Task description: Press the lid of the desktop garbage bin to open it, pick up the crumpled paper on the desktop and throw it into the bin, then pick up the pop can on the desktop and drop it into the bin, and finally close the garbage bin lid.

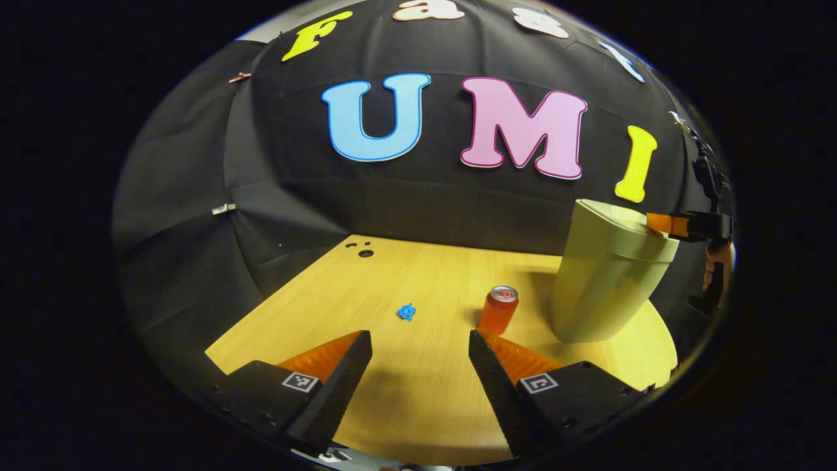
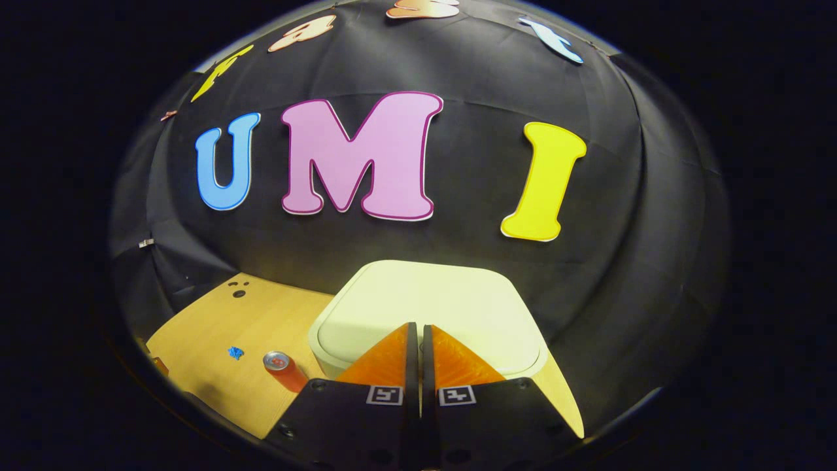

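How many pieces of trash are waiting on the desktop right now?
2: the crumpled paper mid-table, and the pop can standing beside the garbage bin. More could be hidden behind the bin.

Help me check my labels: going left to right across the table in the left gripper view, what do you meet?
Crumpled paper → pop can → garbage bin, lid closed → right gripper at the lid's right edge.

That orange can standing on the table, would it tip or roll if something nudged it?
The can stands upright, tall and narrow, so a high push would probably tip it. Once down, its round body would likely roll across the smooth table. It looks like thin metal, probably light.
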Demonstrator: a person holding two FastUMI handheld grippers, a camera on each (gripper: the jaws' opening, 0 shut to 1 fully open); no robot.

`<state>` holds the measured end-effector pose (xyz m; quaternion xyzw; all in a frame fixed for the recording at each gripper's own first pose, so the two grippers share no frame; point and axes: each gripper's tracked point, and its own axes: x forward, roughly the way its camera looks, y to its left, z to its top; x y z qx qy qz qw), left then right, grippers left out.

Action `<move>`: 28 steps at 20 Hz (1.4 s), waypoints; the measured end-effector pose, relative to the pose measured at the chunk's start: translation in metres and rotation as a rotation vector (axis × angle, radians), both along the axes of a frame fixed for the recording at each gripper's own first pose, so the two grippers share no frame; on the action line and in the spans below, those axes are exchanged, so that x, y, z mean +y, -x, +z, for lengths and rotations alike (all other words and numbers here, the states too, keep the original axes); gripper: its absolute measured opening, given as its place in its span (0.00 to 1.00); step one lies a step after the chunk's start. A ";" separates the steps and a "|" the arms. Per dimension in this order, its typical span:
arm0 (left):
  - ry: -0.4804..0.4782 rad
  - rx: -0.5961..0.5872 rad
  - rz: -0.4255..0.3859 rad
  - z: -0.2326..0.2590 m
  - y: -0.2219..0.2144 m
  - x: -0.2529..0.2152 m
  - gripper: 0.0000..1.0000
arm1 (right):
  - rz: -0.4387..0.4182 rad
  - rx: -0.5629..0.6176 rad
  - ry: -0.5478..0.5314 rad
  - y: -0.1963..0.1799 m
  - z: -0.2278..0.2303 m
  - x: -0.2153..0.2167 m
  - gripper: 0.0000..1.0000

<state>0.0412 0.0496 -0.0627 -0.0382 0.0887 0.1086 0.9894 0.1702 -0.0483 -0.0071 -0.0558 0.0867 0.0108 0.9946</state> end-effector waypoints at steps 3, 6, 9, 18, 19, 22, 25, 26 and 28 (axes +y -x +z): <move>0.011 -0.003 0.010 0.000 0.004 0.006 0.96 | 0.008 -0.013 0.001 0.000 0.003 0.000 0.05; 0.010 -0.009 0.007 0.001 0.009 0.010 0.96 | -0.011 -0.052 0.015 0.011 0.016 0.000 0.02; -0.004 -0.006 0.000 -0.003 0.016 0.013 0.96 | 0.011 -0.101 0.070 0.034 0.022 0.010 0.05; 0.023 -0.020 -0.033 -0.008 0.045 0.024 0.96 | -0.033 -0.040 -0.024 0.091 0.007 0.017 0.05; 0.031 -0.028 -0.038 -0.007 0.049 0.025 0.96 | -0.042 -0.037 -0.037 0.097 0.007 0.017 0.05; 0.029 -0.051 -0.054 -0.005 0.054 0.035 0.96 | -0.057 -0.034 -0.062 0.117 0.007 0.018 0.05; 0.032 -0.065 -0.069 -0.003 0.052 0.047 0.95 | -0.073 -0.046 -0.042 0.132 0.007 0.018 0.06; 0.032 -0.068 -0.066 -0.002 0.050 0.053 0.95 | -0.070 -0.047 -0.032 0.135 0.008 0.019 0.06; 0.026 -0.070 -0.053 0.001 0.045 0.064 0.95 | -0.063 -0.054 -0.023 0.136 0.007 0.020 0.05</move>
